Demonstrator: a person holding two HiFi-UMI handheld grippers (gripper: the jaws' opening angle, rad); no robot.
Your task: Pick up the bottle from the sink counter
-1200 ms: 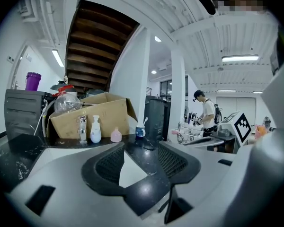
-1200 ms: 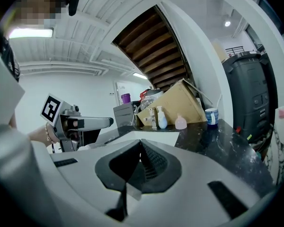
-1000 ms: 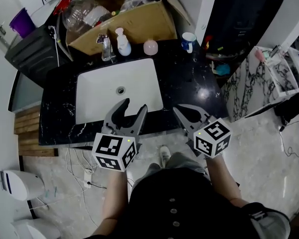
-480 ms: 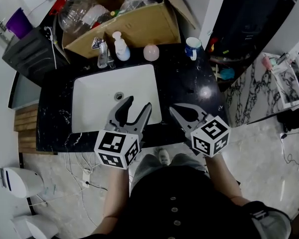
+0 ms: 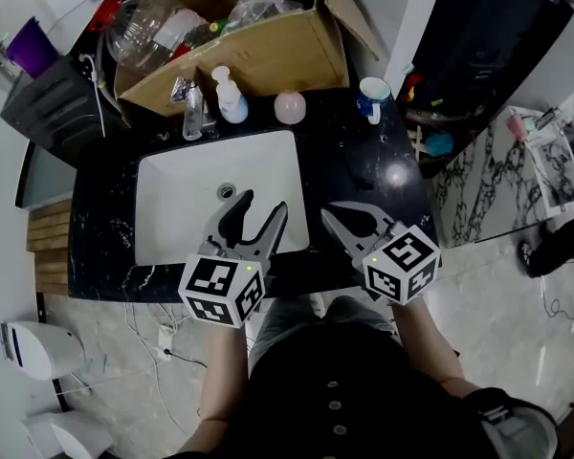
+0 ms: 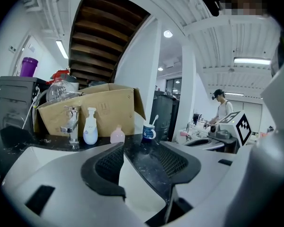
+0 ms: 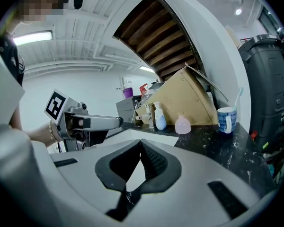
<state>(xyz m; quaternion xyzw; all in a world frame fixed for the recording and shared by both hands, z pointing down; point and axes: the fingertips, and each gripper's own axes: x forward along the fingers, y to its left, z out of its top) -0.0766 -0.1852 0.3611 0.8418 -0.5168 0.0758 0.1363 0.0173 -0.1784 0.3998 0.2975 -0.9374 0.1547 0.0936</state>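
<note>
Top-down view: white sink [image 5: 201, 199] w/ faucet [image 5: 193, 103], set in black marble surface [image 5: 364, 175]. Behind sink: white pump bottle [image 5: 231, 100], pink round bottle [image 5: 290, 108], blue & white mug [image 5: 373, 98], cardboard box [image 5: 268, 51]. Left gripper [image 5: 260, 202], fingers [image 5: 231, 216] apart, over sink's front edge; right gripper [image 5: 340, 213] over surface beside sink. Both well apart from bottles.

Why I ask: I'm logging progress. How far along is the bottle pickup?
Done: nothing; the white plastic pump bottle stands untouched at the back of the black stone counter. In hand: nothing; left tool open, empty, right tool shut, both near the front edge. Left: reach, grasp, lift.
</note>
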